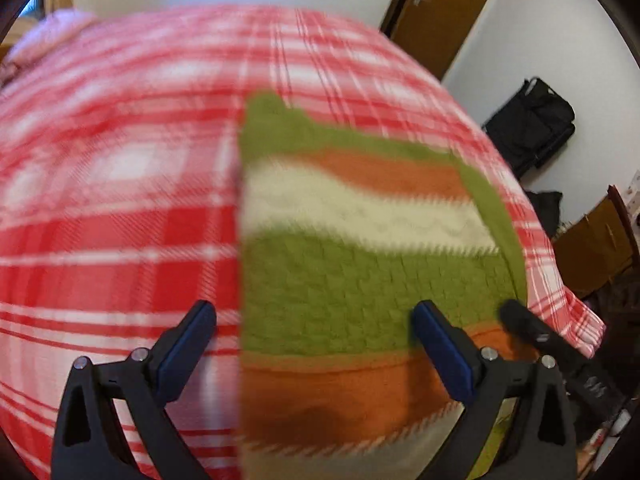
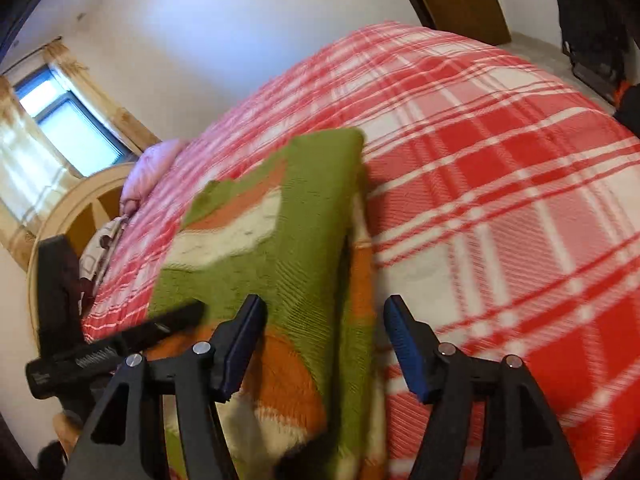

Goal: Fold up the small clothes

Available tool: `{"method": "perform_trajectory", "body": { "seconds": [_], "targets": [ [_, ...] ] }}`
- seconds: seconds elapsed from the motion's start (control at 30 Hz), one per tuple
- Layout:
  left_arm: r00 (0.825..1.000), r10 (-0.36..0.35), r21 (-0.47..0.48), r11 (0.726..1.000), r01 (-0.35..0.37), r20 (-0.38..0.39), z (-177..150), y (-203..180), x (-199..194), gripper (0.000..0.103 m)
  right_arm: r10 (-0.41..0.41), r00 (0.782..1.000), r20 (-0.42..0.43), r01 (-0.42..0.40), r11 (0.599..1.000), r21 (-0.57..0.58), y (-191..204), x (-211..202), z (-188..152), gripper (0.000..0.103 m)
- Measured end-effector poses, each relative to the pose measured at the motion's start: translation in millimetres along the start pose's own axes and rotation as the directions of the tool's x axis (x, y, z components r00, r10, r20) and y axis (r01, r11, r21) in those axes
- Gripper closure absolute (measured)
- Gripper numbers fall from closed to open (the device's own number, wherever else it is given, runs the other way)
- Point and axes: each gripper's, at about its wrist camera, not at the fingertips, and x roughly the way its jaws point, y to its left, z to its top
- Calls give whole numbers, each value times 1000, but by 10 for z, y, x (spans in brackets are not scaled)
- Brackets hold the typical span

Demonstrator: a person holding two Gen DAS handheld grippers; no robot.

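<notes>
- Nearest the lens, the left gripper (image 1: 314, 316) stood with its jaws wide apart and nothing pinched, one finger over the blanket, the other over the knit.
- Likewise the right gripper (image 2: 324, 312) stood open, its pads clear of the cloth, with the garment's folded edge lying between its fingers.
- Just beyond lay the small striped sweater (image 1: 360, 248), green, orange and cream, flat on the red plaid blanket (image 1: 112, 200) covering the bed.
- By my judgement the sweater was already folded lengthwise, with one straight edge and one part doubled over; a crosswise fold and tidying seemed left.
- Farther off stood a brown door (image 1: 440, 12) and a black bag (image 1: 532, 120).
- No brand, label or writing could be read; blur hid fine detail.
</notes>
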Motion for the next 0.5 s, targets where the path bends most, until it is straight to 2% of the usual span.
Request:
{"method": "perform_trajectory", "body": {
  "seconds": [0.07,0.17,0.5],
  "targets": [
    [999,6,-5,1000,-6,53,-78,-38,1,0,-9,1000,-9,8,1000,-19,36,33,7,38],
    [996,18,44,999,-22,90,-109,-144,2,0,8,1000,-14,-8,1000,-4,8,63,31,38],
    [996,-1,41,999,-2,87,-64,-124,26,0,-40,999,-24,38,997,-60,87,159,91,39]
  ]
}}
